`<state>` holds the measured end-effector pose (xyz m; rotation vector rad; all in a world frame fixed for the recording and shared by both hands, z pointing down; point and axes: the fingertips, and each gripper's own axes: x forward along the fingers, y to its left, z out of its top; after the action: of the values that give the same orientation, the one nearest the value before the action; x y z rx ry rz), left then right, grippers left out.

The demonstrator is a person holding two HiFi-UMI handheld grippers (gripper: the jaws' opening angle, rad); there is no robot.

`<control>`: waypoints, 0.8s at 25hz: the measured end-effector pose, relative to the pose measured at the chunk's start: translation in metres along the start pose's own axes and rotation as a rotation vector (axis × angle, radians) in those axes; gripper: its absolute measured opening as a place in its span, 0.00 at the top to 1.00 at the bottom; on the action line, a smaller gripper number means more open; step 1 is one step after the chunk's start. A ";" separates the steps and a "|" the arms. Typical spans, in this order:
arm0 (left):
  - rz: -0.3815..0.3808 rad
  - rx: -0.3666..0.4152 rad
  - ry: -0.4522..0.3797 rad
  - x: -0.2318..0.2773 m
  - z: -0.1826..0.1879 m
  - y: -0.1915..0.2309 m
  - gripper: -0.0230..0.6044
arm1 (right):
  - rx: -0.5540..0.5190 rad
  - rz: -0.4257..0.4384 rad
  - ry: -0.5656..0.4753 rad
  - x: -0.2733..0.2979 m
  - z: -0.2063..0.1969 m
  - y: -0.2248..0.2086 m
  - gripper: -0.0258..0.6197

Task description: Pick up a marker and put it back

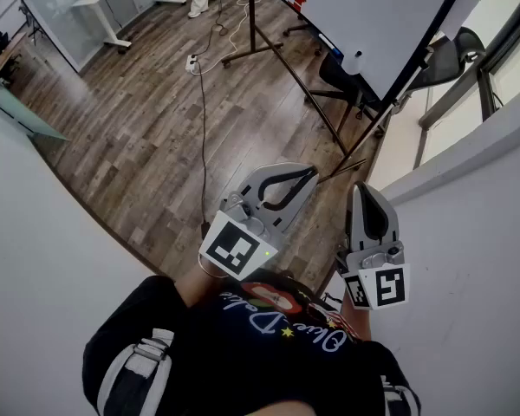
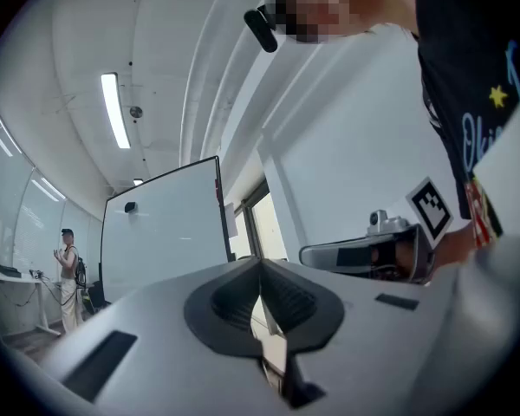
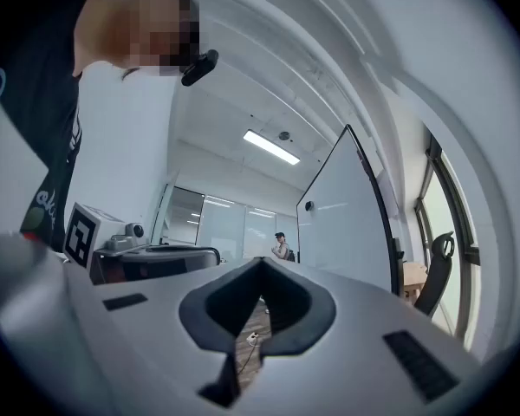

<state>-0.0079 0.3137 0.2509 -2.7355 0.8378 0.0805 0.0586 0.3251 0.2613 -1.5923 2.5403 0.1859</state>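
Clenching on nothing, the left gripper (image 1: 308, 175) and the right gripper (image 1: 365, 191) both have their jaws pressed together, side by side above the wooden floor (image 1: 147, 120). Each cube (image 1: 238, 248) bears a black-and-white square code. Cursive lettering on the person's dark shirt (image 1: 269, 336) sits upside down, perhaps "Olive". What may be a marker (image 1: 334, 52), small and blue, lies on the whiteboard (image 1: 355, 7) ledge, well apart.

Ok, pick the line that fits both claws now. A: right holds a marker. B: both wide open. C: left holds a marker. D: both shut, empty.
D: in each gripper view the left claw and right claw have tips pressed together with nothing between them.
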 end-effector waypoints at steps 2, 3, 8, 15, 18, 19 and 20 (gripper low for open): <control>0.006 0.017 0.014 0.001 -0.005 0.005 0.96 | 0.009 -0.005 0.006 0.004 -0.005 -0.003 0.96; 0.009 0.019 0.023 0.000 -0.008 0.007 0.96 | 0.022 -0.010 0.009 0.004 -0.007 -0.003 0.96; 0.045 -0.052 0.024 -0.009 -0.011 0.017 0.96 | 0.116 -0.035 -0.009 0.006 -0.013 -0.001 0.96; 0.089 -0.109 0.013 -0.015 -0.013 0.040 0.96 | 0.078 -0.001 0.010 0.031 -0.015 0.008 0.96; 0.111 -0.102 0.017 -0.019 -0.017 0.051 0.96 | 0.068 0.007 0.016 0.038 -0.017 0.012 0.96; 0.117 -0.101 0.017 -0.020 -0.018 0.055 0.96 | 0.063 0.011 0.016 0.041 -0.017 0.013 0.96; 0.121 -0.100 0.017 -0.021 -0.018 0.058 0.96 | 0.057 0.016 0.015 0.045 -0.016 0.015 0.96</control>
<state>-0.0584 0.2737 0.2565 -2.7784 1.0302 0.1270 0.0246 0.2888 0.2690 -1.5594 2.5463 0.1031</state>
